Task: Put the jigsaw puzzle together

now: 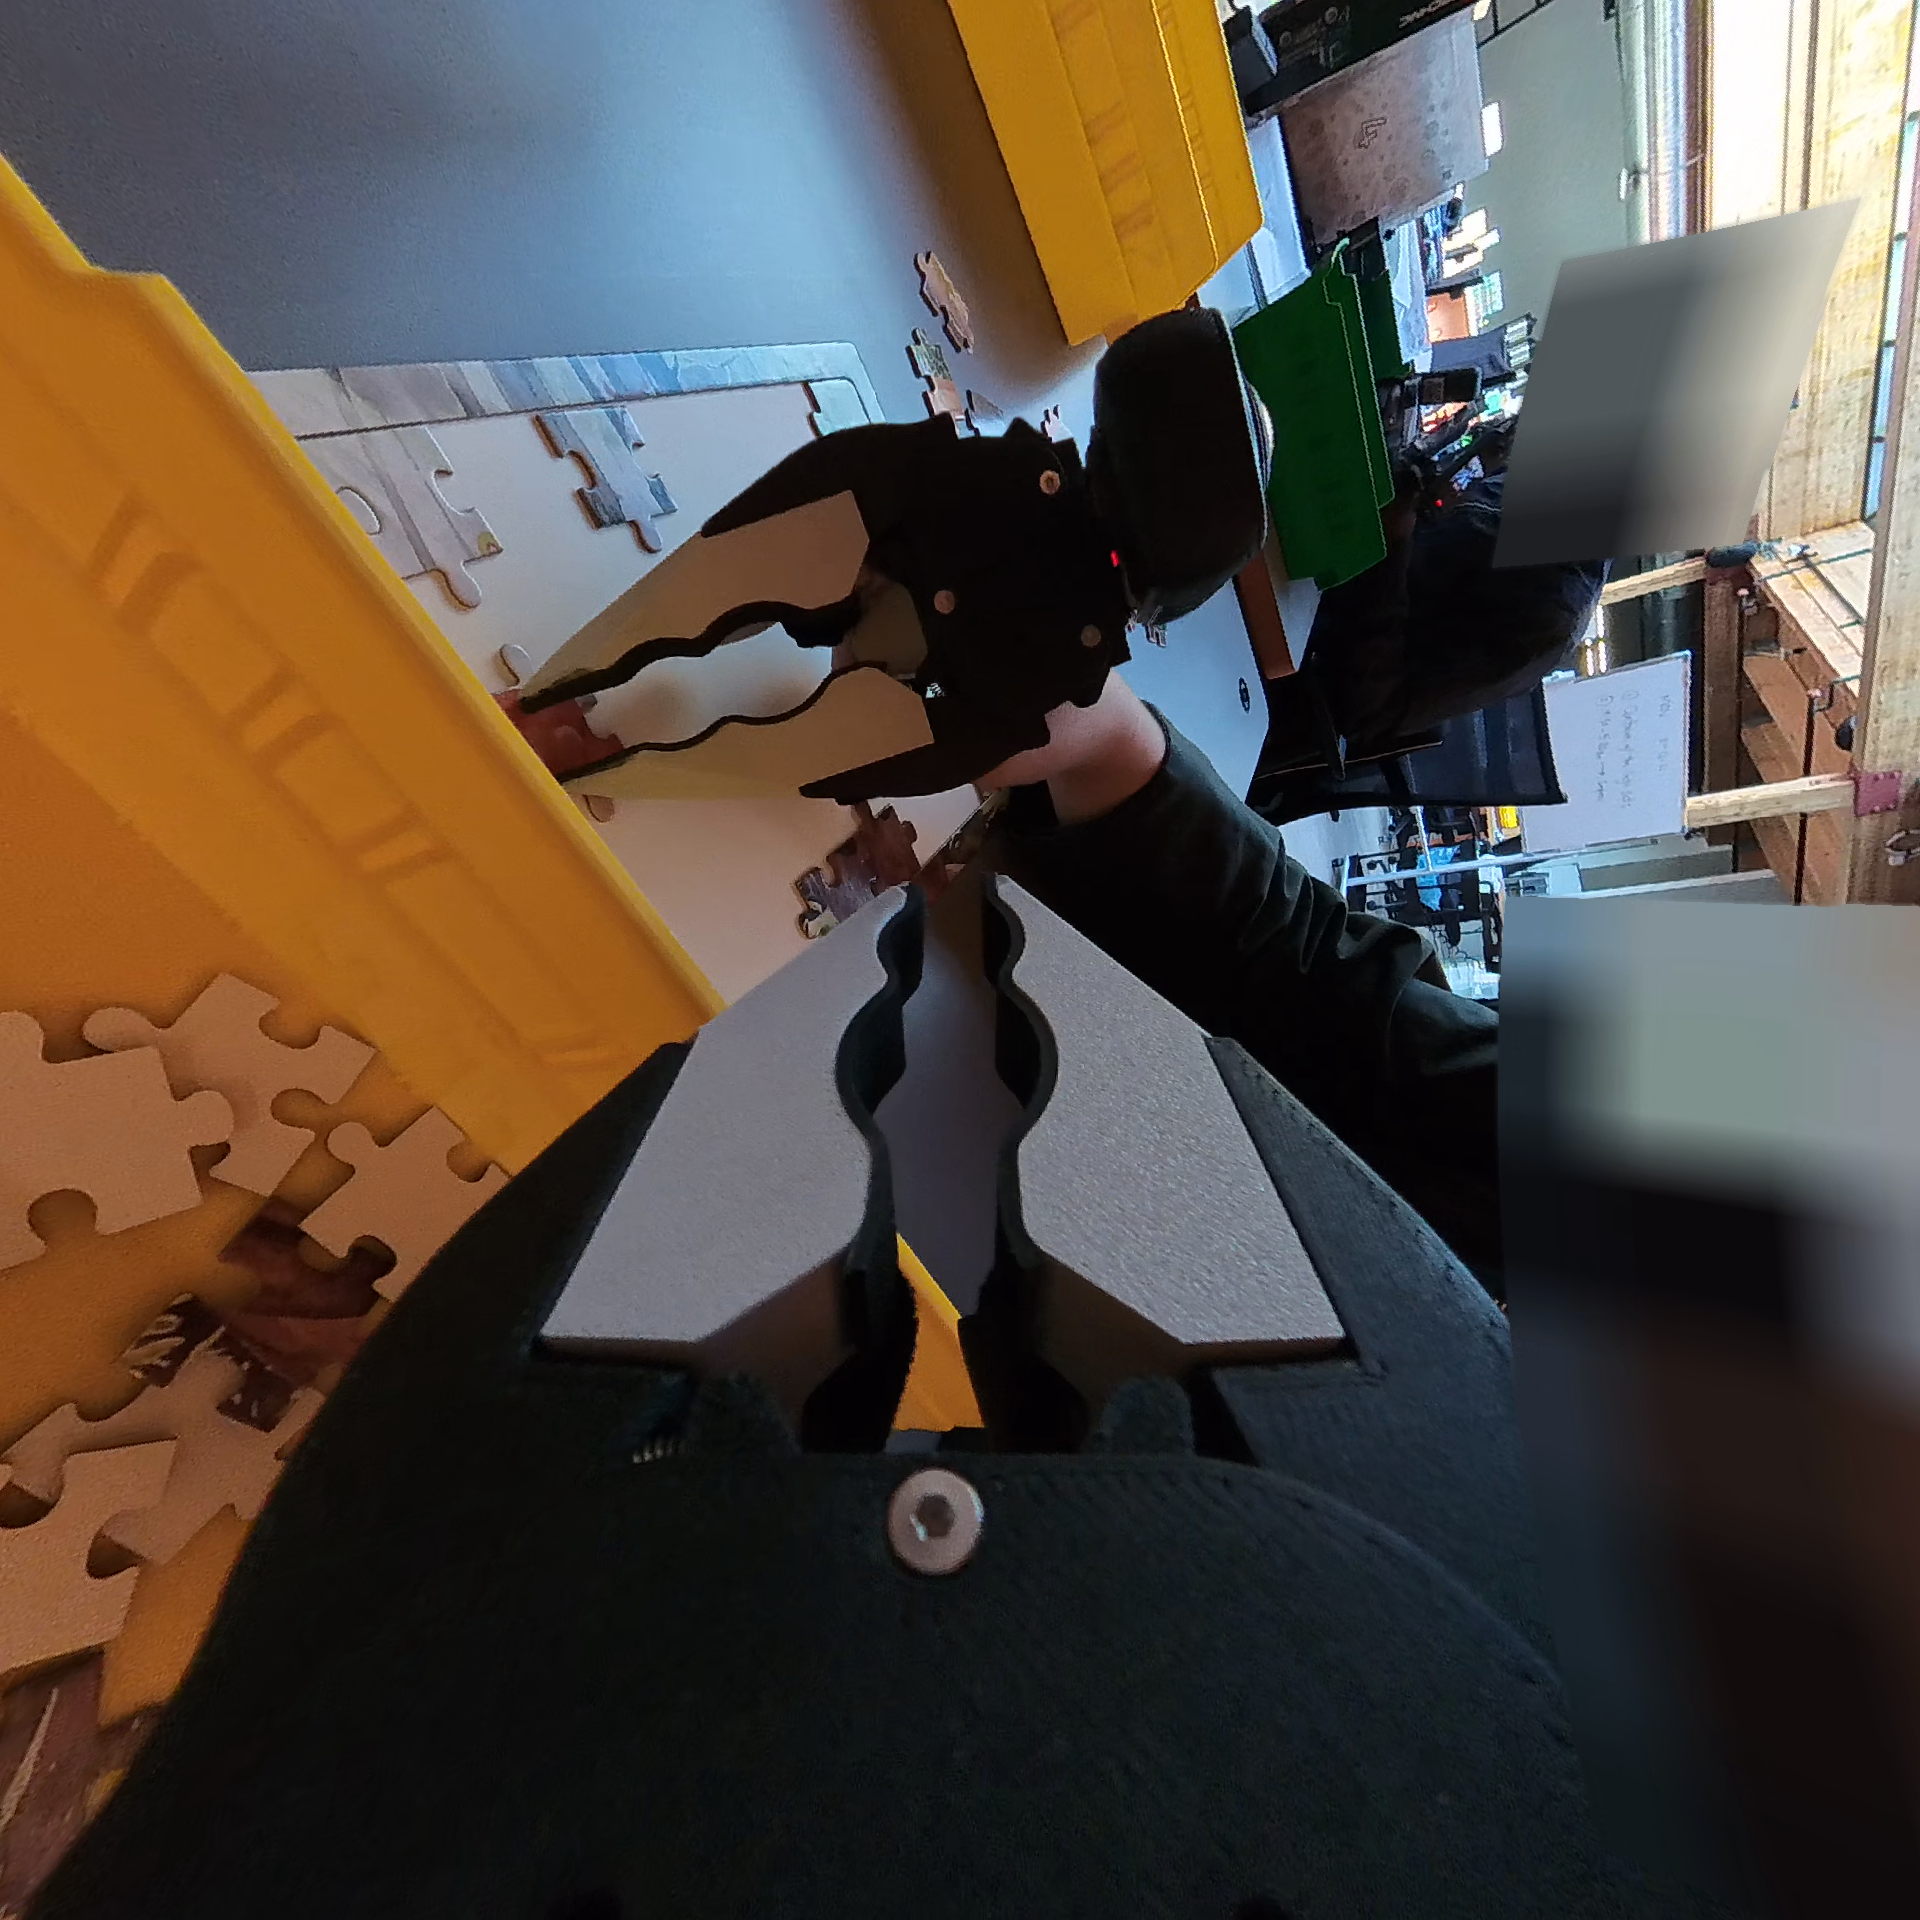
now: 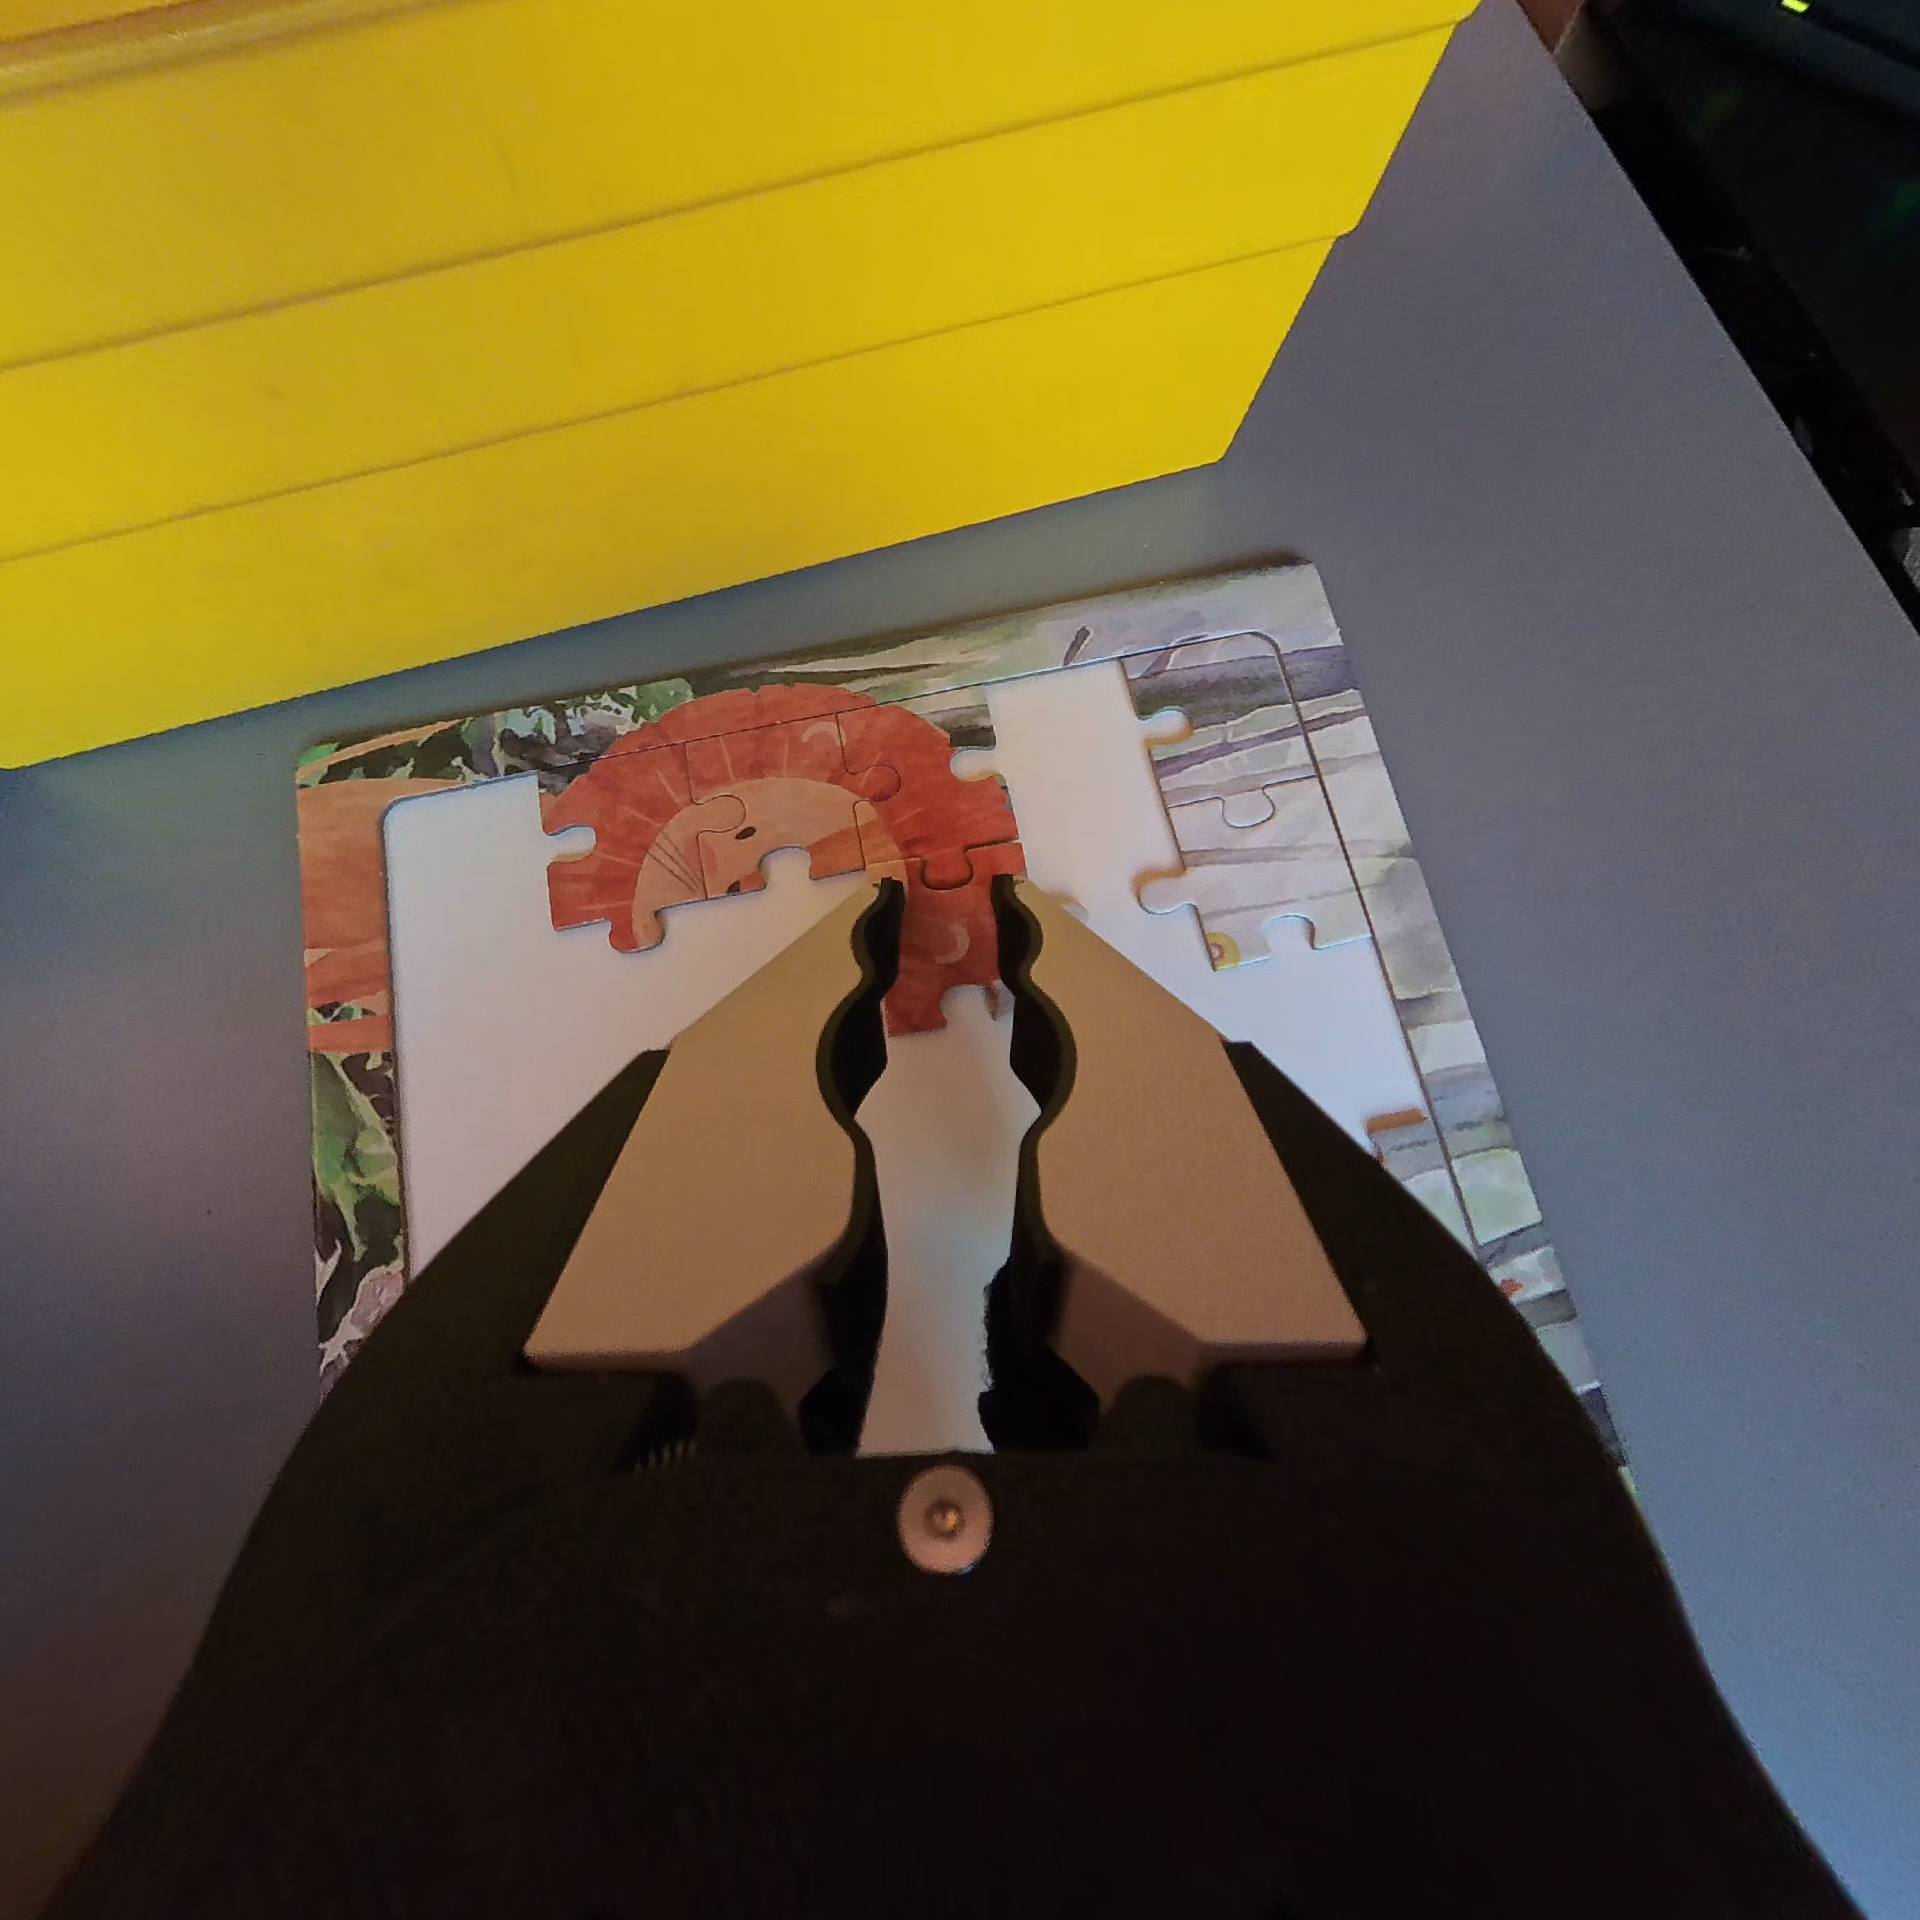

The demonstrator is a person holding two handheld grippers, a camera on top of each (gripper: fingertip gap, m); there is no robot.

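The puzzle board (image 2: 348, 1039) lies flat on the grey table, with a white inner field and a painted frame. Joined red lion-mane pieces (image 2: 769, 800) sit at its far middle, and pale grey pieces (image 2: 1247, 821) at its right. My right gripper (image 2: 943, 883) is shut on a red puzzle piece (image 2: 945, 966) that is flat on the board and locked against the mane cluster. The right gripper also shows in the left wrist view (image 1: 556, 738), tips down on that piece (image 1: 566, 732). My left gripper (image 1: 953, 891) is slightly open and empty, above the yellow bin's rim (image 1: 312, 675).
Several loose pieces (image 1: 125, 1122), most face down, lie in the yellow bin on the left. A second yellow bin (image 1: 1122, 156) stands at the table's far side, with a few loose pieces (image 1: 940, 301) next to it. A person's dark sleeve (image 1: 1195, 904) reaches in from the right. About 12 cm separates my left fingertips from my right.
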